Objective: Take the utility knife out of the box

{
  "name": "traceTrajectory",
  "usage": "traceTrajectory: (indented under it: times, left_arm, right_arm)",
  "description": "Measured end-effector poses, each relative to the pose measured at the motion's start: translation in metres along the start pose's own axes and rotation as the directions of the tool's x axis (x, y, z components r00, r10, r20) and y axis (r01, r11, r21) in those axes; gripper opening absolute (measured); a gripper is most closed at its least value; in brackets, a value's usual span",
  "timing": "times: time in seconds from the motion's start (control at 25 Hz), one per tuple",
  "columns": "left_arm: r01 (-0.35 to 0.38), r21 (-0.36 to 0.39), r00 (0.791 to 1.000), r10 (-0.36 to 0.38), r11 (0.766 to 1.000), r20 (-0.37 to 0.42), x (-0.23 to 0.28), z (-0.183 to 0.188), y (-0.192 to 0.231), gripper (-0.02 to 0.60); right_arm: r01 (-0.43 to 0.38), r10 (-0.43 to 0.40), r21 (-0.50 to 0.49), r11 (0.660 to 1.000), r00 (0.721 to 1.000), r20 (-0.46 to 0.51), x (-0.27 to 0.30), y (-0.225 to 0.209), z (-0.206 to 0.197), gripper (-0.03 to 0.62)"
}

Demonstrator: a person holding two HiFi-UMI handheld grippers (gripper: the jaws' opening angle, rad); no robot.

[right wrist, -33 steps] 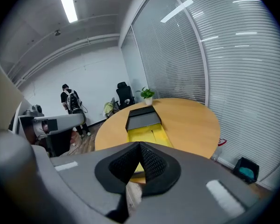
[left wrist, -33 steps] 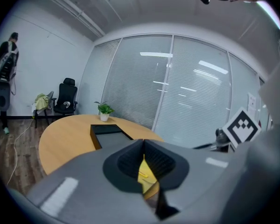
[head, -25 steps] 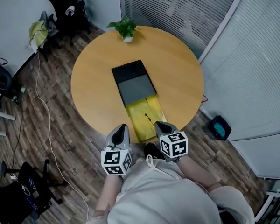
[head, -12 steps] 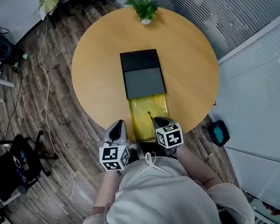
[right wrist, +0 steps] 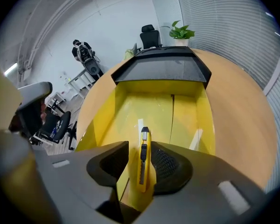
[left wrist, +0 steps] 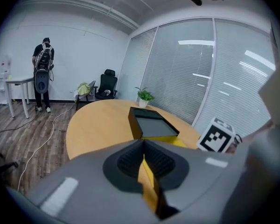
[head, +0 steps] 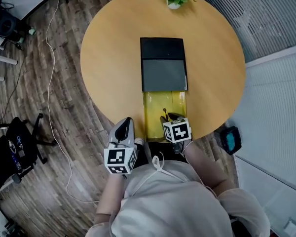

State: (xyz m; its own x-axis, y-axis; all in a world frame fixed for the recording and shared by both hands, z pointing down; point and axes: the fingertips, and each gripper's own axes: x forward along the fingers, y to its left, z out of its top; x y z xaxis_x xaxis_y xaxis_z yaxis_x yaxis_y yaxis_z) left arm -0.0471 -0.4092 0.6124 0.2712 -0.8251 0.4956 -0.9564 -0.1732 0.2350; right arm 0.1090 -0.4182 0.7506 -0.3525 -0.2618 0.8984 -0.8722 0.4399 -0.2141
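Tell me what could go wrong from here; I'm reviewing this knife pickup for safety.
1. The right tongs are opening with the utility knife between them, ungripped; an off-centre close could skid it along the yellow tray.
2. The tray reaches the near edge of the table; pressing down might tip the box off.

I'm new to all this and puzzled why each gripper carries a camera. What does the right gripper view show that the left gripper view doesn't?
Only the right gripper view: the yellow utility knife, lying in the yellow tray, between the right gripper's opening jaws. Only the left gripper view: the left gripper, jaws together on nothing, the right gripper's marker cube, and a white cable on the floor. Both: the round table, the black box and the potted plant.
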Motion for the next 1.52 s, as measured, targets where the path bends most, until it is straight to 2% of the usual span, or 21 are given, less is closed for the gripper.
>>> traceTrajectory:
  times: [0.04, 0.16, 0.32, 0.64, 0.84, 1.04, 1.2, 1.32, 1.52]
  left_arm:
    - [-0.007, -0.002, 1.000, 0.007, 1.000, 0.002, -0.001, 0.000, 0.003, 0.006]
    - [-0.022, -0.012, 1.000, 0.022, 1.000, 0.004, -0.006, -0.001, 0.010, 0.006]
    - [-0.037, -0.017, 0.999, 0.037, 0.999, -0.003, -0.009, -0.003, 0.016, 0.006]
    - [-0.016, 0.014, 0.999, 0.017, 1.000, -0.029, -0.012, -0.005, 0.006, 0.006]
    - [0.018, 0.048, 1.000, -0.017, 0.999, -0.026, -0.010, 0.006, -0.005, 0.006]
    - [0.065, 0.069, 0.998, -0.065, 0.995, -0.006, -0.006, 0.019, -0.022, 0.006]
    - [0.111, 0.116, 0.993, -0.115, 0.987, 0.033, -0.009, 0.042, -0.038, 0.006]
    - [0.150, 0.149, 0.983, -0.163, 0.977, 0.082, -0.012, 0.067, -0.053, 0.006]
    - [0.212, 0.212, 0.949, -0.252, 0.954, 0.187, -0.026, 0.117, -0.082, 0.006]
  right_arm:
    - [0.017, -0.017, 0.000, 1.000, 1.000, -0.012, 0.002, -0.002, -0.001, 0.150]
    - [0.058, -0.058, 0.021, 0.998, 0.998, -0.014, 0.003, -0.009, -0.001, 0.071]
    - [0.044, -0.044, 0.099, 0.994, 0.999, -0.002, 0.006, -0.010, 0.000, 0.068]
    - [0.044, -0.044, 0.011, 0.999, 0.999, 0.011, 0.005, -0.010, -0.002, 0.064]
    - [0.048, -0.050, 0.026, 0.998, 0.994, 0.092, -0.017, -0.011, 0.013, 0.064]
    - [0.041, -0.051, 0.055, 0.998, 0.977, 0.205, -0.055, -0.014, 0.037, 0.064]
    - [0.026, -0.050, 0.077, 0.997, 0.942, 0.332, -0.102, -0.006, 0.063, 0.064]
    - [0.026, -0.059, 0.079, 0.997, 0.891, 0.450, -0.144, 0.002, 0.085, 0.064]
    - [0.022, -0.061, 0.073, 0.997, 0.799, 0.598, -0.208, 0.017, 0.110, 0.064]
